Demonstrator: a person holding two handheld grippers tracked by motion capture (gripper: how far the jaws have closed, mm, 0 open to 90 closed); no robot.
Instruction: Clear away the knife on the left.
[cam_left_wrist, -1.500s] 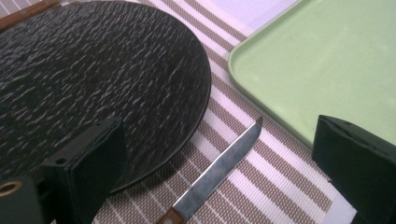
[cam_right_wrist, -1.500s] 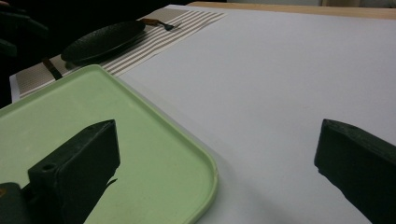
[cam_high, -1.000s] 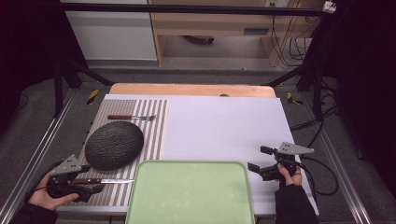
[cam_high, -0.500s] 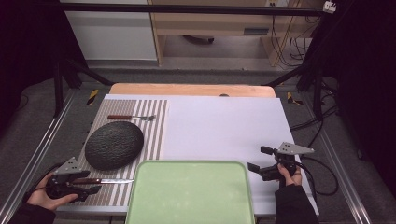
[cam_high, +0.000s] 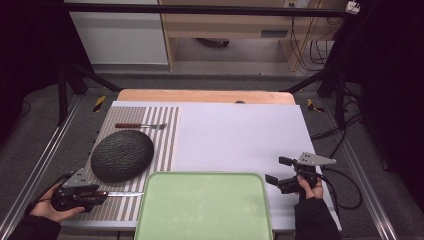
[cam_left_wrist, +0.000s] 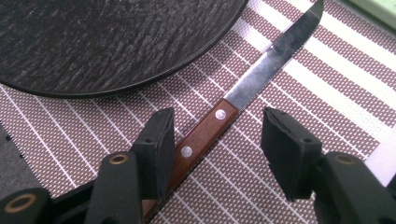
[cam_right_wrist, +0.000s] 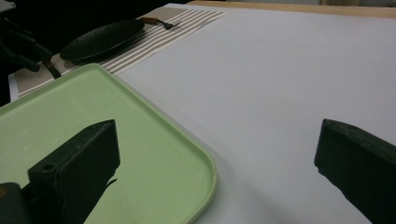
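Left gripper (cam_left_wrist: 217, 135) jaws apart, just been closing around wooden-handled knife (cam_left_wrist: 243, 88) on striped placemat (cam_left_wrist: 327, 79); handle end hidden under jaw, blade tip cut off. Right gripper (cam_right_wrist: 217, 154) wide apart over green tray (cam_right_wrist: 140, 140) corner.

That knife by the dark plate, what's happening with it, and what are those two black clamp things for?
A person holds a two-jaw gripper in each hand. The left gripper is set over the wooden handle of the knife, which lies on the striped placemat beside the dark plate. Its jaws have just been closing around the handle; one pad touches it, the other stands clear, so it is not gripped yet. The right gripper waits open by the corner of the green tray, holding nothing.
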